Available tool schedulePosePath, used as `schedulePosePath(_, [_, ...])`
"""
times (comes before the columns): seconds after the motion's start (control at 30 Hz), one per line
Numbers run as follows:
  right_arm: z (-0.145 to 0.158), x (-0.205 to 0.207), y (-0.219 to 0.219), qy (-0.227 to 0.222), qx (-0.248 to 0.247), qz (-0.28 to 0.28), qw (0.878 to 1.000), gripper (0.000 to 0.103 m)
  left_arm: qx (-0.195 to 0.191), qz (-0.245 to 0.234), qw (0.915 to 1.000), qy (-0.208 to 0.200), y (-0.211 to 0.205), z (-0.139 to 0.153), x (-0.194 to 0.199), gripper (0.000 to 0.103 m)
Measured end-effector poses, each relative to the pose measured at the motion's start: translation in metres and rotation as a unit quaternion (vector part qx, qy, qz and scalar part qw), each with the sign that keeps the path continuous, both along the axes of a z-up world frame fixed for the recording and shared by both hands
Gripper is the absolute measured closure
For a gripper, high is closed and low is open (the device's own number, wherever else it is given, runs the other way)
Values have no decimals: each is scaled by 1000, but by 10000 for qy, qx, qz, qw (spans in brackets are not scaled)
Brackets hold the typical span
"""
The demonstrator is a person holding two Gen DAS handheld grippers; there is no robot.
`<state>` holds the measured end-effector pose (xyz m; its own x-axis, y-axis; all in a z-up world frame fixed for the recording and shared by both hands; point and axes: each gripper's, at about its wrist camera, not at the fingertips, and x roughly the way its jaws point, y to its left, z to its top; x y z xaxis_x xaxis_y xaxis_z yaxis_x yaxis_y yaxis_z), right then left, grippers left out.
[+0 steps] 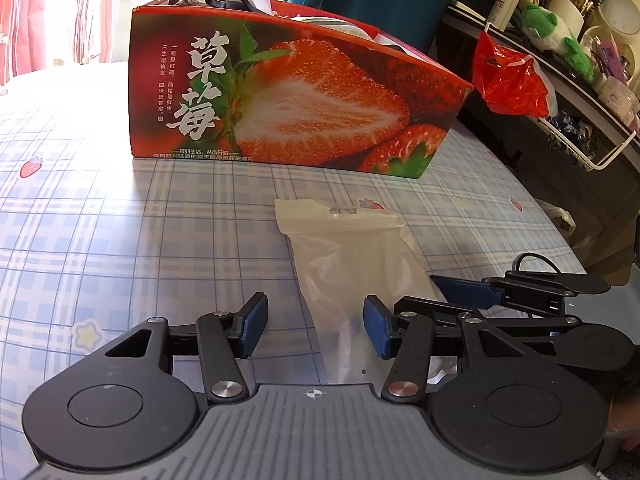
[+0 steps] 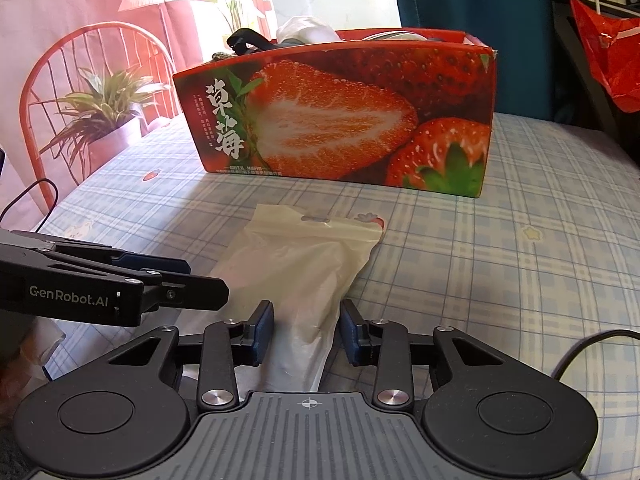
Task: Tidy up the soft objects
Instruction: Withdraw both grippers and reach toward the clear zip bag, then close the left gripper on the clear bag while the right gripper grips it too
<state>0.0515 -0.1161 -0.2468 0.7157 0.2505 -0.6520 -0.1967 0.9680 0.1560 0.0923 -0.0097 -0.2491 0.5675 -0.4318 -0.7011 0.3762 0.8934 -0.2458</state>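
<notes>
A translucent white plastic bag [image 1: 348, 252] [image 2: 296, 264] lies on the plaid tablecloth in front of a red strawberry-print box [image 1: 296, 96] [image 2: 344, 116]. Soft items and a black strap poke out of the box's open top. My left gripper [image 1: 316, 328] stands open astride the bag's narrow near end; its left pad is clear of the plastic. My right gripper [image 2: 308, 332] holds the same end from the other side, with both blue pads against the crumpled plastic. Each gripper shows in the other's view: the right one [image 1: 444, 296] at the right, the left one [image 2: 200, 284] at the left.
The blue plaid tablecloth [image 1: 120, 216] with strawberry prints covers the table. A red plastic bag [image 1: 508, 80] hangs from a cluttered shelf on the right. A red wire chair [image 2: 60, 80] and a potted plant [image 2: 104, 116] stand beyond the table's left edge. A black cable [image 2: 580, 352] trails near right.
</notes>
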Motion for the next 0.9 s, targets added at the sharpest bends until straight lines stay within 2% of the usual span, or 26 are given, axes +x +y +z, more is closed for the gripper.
schedulePosePath(0.13, [0,-3,3,105,192,144,9997,77,27,-62,10000,20,-1,0,-1,49])
schedulePosePath(0.23, [0,-6,10,100,154,293,9994,77,13,-83,10000,39,0,0,-1,49])
schedulePosePath(0.4, [0,-6,10,120,277,231,9993,77,-98,-51,9999,83,4,0,0,49])
schedulePosePath(0.57, [0,-7,11,120,298,301,9990,78,5,53,10000,67,6,1,0,52])
schedulePosePath(0.67, [0,-7,11,108,279,299,9991,78,-3,151,9999,80,8,1,1,64])
schedulePosePath(0.7, [0,-8,11,109,288,290,9991,78,-19,205,9998,84,10,1,2,77])
schedulePosePath(0.73, [0,-8,12,103,291,283,9991,78,-85,261,9995,125,13,-1,3,85])
schedulePosePath(0.9, [0,-10,11,56,320,246,9992,80,-352,470,9982,131,22,-1,3,96])
